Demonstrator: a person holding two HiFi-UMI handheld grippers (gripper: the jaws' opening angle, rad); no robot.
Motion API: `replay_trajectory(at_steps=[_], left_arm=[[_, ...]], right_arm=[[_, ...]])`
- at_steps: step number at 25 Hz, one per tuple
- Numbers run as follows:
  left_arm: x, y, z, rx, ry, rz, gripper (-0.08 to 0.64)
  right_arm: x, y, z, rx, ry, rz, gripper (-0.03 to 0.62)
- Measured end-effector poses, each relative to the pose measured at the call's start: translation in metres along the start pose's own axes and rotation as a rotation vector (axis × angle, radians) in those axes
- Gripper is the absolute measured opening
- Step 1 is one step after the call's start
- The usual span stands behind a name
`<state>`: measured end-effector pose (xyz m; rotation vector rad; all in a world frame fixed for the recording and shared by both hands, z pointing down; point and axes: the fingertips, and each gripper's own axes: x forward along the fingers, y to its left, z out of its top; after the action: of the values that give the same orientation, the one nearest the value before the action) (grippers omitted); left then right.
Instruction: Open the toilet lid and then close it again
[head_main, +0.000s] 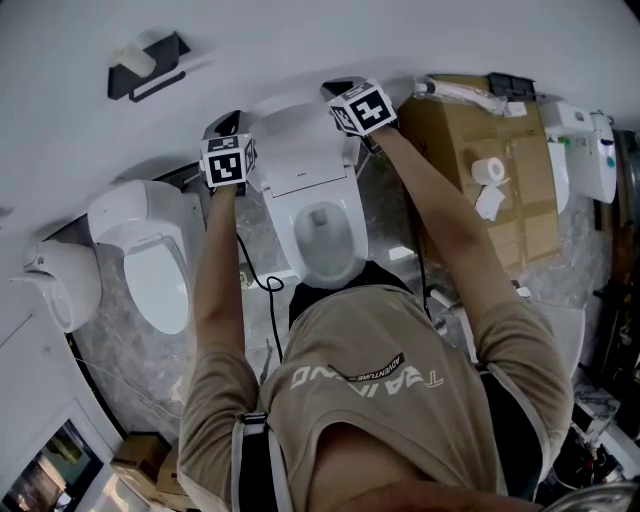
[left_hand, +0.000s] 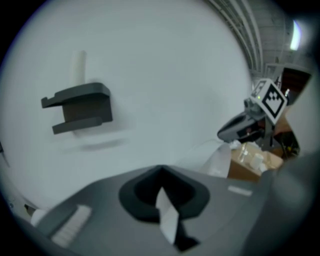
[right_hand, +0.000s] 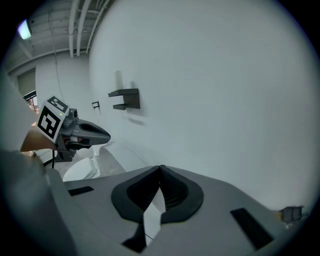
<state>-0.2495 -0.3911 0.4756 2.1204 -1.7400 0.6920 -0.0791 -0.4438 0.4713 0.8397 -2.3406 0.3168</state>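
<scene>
Head view: marbled grey floor, white wall, open toilet.

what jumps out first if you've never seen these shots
A person leans over a toilet whose lid is up, with the left gripper and the right gripper at the lid's two sides by the wall. A second toilet stands to the left, and a cardboard box with a paper roll stands on the right.
</scene>
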Motion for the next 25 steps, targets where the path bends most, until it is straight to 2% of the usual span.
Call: replay_trajectory(at_steps=[5, 13, 25], left_arm=[[-0.011, 0.002, 0.004, -0.018, -0.032, 0.006, 0.005], [-0.019, -0.002, 0.001, -0.026, -0.028, -0.009, 0.005], [-0.007, 0.001, -0.005, -0.057, -0.003, -0.050, 0.005]], right_arm=[[-0.018, 0.000, 0.005, 0.014, -0.076, 0.003, 0.014], [-0.025, -0.001, -0.005, 0.020, -0.016, 0.005, 0.013], [0.001, 0.012, 0.005, 0.018, 0.052, 0.075, 0.014]])
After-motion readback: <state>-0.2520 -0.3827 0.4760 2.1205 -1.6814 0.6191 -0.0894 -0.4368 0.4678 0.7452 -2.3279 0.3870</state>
